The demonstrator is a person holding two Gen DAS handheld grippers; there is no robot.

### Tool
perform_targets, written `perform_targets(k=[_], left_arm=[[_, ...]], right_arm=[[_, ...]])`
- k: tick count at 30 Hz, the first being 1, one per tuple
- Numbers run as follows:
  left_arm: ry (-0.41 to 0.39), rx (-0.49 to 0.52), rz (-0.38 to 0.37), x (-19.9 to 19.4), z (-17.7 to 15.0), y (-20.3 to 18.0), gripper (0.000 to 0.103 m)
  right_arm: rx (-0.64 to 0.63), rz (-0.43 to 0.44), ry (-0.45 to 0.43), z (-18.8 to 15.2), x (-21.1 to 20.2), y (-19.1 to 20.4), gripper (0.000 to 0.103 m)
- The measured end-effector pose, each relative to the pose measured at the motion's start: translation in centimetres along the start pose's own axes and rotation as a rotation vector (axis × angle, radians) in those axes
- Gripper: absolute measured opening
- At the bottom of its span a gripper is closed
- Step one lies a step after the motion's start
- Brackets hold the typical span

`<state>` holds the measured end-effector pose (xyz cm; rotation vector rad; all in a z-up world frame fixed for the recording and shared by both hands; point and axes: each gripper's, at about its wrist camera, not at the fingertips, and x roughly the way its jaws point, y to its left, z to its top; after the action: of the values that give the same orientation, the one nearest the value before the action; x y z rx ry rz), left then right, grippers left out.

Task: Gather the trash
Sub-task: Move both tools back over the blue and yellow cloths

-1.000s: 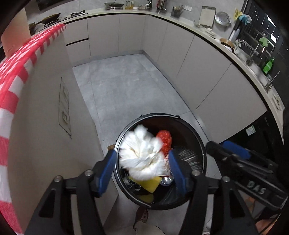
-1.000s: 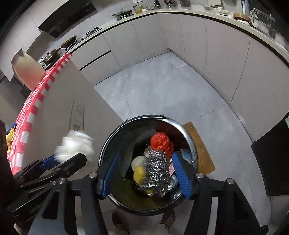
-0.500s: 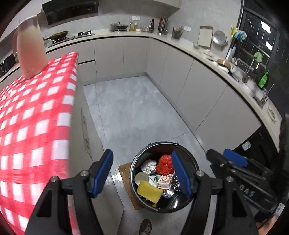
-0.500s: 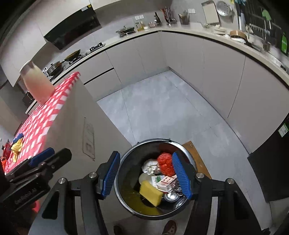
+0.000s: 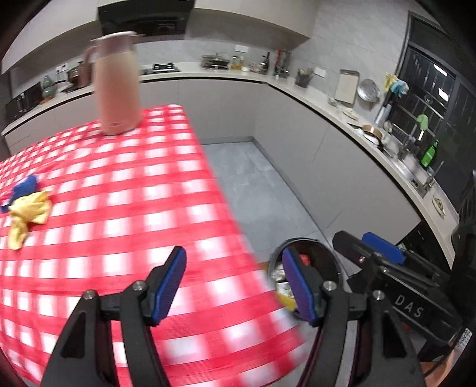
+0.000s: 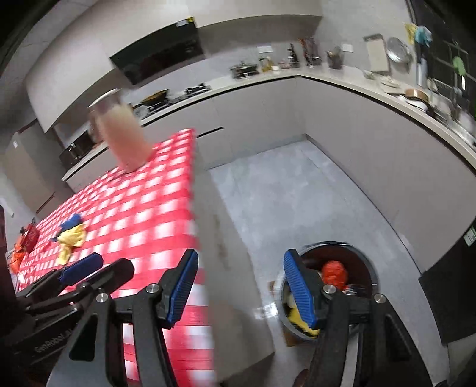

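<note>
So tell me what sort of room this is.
A home kitchen, most likely: a gas hob under a range hood, a sink along the counter, and a checked-cloth table.

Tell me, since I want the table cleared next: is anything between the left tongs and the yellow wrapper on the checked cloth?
Nothing visible: only bare checked cloth lies between the open left tongs and the yellow wrapper.

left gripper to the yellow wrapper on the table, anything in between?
Nothing: in the left wrist view only bare red-checked tablecloth lies between the open left gripper and the yellow wrapper.
</note>
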<state>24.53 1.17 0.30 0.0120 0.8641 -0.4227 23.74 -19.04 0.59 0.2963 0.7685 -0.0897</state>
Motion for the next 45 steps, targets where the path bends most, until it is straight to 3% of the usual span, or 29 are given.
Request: perform_targets(k=[6,16,33,38,45], left_arm=[[-0.024,-0.004,0.050,-2.3,-0.6,7.1,0.069],[-0.016,-0.073,0.145,-4.7,-1.1,16.7,0.069],[-0.028,-0.259,0.369,-5.4,-0.9,28.5,0.069],[-0.020,-0.280,0.383,-5.4,-0.9,31.0,0.069],[-0.013,-0.249,0.335,-4.5,0.0,35.4,0.069]], right_arm=[[-0.035,0.045,-0.016,-1.7,1.5,9.9,0.062],[-0.078,0.116,0.034,-3.5,4.9,21.4,0.063],[-0.230,0.291,0.082,-0.9,10.7,30.9,0.063],[-0.253,0.310,0.114,-1.5,12.4,33.6,0.063],[-0.245,0.285,0.127,-2.1,15.0,38.4,0.065]])
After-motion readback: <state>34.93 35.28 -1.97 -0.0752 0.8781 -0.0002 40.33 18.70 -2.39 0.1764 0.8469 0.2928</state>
